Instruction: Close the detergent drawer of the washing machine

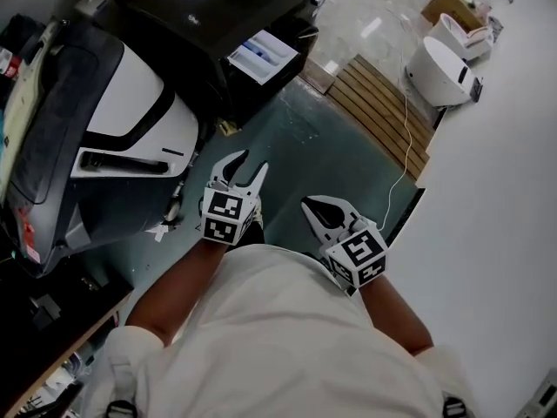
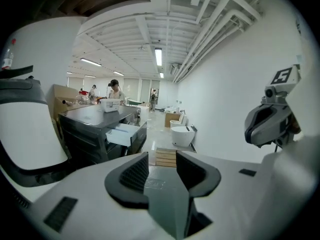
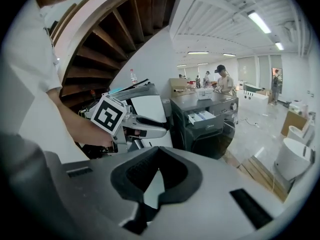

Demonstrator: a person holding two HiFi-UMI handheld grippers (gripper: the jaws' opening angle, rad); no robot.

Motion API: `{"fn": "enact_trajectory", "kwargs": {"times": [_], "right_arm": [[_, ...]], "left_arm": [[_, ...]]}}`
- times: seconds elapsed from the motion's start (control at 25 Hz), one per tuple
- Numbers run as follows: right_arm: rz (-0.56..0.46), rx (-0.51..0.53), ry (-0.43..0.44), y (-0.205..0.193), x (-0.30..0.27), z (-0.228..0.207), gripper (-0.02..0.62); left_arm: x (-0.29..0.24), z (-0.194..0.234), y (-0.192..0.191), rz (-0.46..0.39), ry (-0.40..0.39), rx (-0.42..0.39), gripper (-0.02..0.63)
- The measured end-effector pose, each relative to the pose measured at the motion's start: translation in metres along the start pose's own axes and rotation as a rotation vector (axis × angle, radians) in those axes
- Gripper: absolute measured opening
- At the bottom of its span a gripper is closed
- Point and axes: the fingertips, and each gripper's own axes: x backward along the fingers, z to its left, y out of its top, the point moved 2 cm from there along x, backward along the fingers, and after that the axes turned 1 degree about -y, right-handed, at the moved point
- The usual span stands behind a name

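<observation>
Appliances crowd the left of the head view: a large white-and-black unit [image 1: 122, 129], possibly a dryer though the steep angle leaves that unsure, and just right of it the dark washing machine [image 1: 174, 7]. Its detergent drawer [image 1: 263, 55] stands pulled out from the front at the upper corner, its white-and-blue tray exposed.

Below, over the green floor, the person's left gripper [image 1: 246, 171] points toward the machine with its jaws parted and nothing between them. Both gripper views show the drawer well ahead, with open floor in between. Beside it, the right gripper [image 1: 311, 205] has its jaw tips brought together on nothing.

Farther right lie a wooden pallet [image 1: 383, 111] and a white tub-shaped appliance [image 1: 444, 68] against the wall.

No part of the task looks done yet: the drawer is fully out and neither gripper is near it. What is left appears to be the whole job, closing the distance to the machine, setting a gripper against the drawer front and pushing it flush.
</observation>
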Motion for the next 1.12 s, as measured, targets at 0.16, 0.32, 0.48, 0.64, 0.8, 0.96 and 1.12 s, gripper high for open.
{"fn": "enact_trajectory", "kwargs": {"times": [0.16, 0.32, 0.48, 0.64, 0.8, 0.96, 1.12], "right_arm": [[0.022, -0.002, 0.012, 0.022, -0.033, -0.017, 0.003], [0.038, 0.014, 0.006, 0.039, -0.055, -0.035, 0.003], [0.056, 0.024, 0.02, 0.053, -0.068, -0.052, 0.003], [0.068, 0.051, 0.058, 0.066, -0.084, -0.077, 0.003], [0.095, 0.096, 0.136, 0.072, -0.101, -0.108, 0.003], [0.122, 0.159, 0.252, 0.084, -0.112, -0.147, 0.003], [0.154, 0.236, 0.362, 0.094, -0.112, -0.189, 0.003]], "left_arm": [[-0.021, 0.027, 0.01, 0.02, -0.017, -0.009, 0.164], [-0.04, 0.045, 0.012, 0.031, -0.034, -0.008, 0.163], [-0.058, 0.051, 0.012, 0.047, -0.038, 0.013, 0.161], [-0.079, 0.058, 0.018, 0.053, -0.013, 0.027, 0.16], [-0.102, 0.066, 0.022, 0.062, 0.044, 0.06, 0.16], [-0.129, 0.07, 0.029, 0.068, 0.15, 0.15, 0.16], [-0.156, 0.062, 0.041, 0.065, 0.254, 0.25, 0.16]]}}
